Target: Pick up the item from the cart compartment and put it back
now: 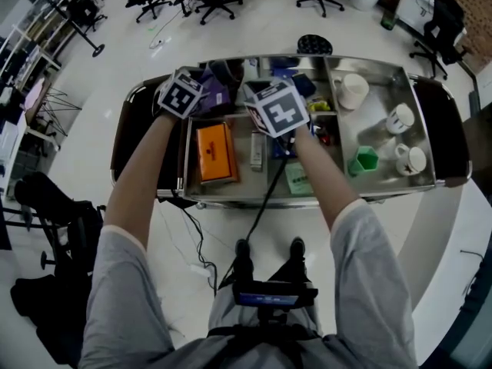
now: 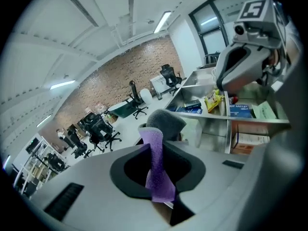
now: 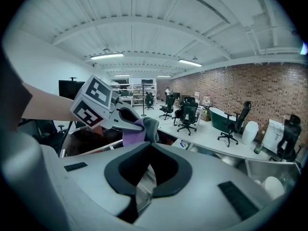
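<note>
My left tongs [image 2: 156,146] are clenching the purple cloth [image 2: 155,167] by a fold; it is probably soft and light. My right tongs [image 3: 150,146] are closed, empty.

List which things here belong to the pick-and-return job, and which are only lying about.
Job: purple-grey cloth, left claw shut on it, cart.
Lying about: orange box, green cup, white mug, empty right claw.

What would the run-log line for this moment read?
left hand-held gripper: shut on purple cloth, over cart | right hand-held gripper: shut, empty
</note>
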`<state>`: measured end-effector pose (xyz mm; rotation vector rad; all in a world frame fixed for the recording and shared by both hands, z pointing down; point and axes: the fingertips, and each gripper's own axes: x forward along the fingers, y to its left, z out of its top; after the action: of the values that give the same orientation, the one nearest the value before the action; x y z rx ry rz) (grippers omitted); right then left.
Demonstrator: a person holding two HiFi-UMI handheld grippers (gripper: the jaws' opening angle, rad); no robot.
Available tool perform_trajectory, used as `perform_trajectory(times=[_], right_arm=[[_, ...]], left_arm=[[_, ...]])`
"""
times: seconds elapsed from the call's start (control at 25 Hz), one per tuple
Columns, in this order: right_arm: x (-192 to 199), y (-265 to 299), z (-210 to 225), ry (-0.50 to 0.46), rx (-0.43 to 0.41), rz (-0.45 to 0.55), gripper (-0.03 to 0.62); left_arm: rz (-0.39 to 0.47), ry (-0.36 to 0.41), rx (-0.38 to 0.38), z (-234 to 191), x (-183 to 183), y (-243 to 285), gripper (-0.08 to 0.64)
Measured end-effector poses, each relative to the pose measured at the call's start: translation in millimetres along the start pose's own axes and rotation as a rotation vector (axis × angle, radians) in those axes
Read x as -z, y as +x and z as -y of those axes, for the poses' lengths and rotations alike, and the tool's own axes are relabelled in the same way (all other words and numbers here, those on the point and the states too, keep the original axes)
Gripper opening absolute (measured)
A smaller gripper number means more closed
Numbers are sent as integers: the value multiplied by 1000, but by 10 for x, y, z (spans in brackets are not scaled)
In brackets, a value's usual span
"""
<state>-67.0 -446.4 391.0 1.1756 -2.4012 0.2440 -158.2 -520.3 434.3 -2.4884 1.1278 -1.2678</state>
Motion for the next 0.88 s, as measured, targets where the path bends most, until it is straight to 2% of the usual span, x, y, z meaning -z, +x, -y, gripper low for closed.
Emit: perform_trajectory(times=[0.2, 0.32, 0.48, 0.88], right_arm=[[-56, -181, -34, -1, 4, 19, 9], [-73, -309, -67, -3, 0, 34, 9], [-85, -480, -135, -10, -10, 54, 9], [-47, -1076, -364, 6, -54, 147, 9]], left_arm=[[82, -92, -68, -56, -54, -359, 58], [140, -158, -80, -14, -114, -609, 57], [209, -203, -99, 64, -194, -952, 58], [361, -342, -96, 622, -307, -1693, 57]])
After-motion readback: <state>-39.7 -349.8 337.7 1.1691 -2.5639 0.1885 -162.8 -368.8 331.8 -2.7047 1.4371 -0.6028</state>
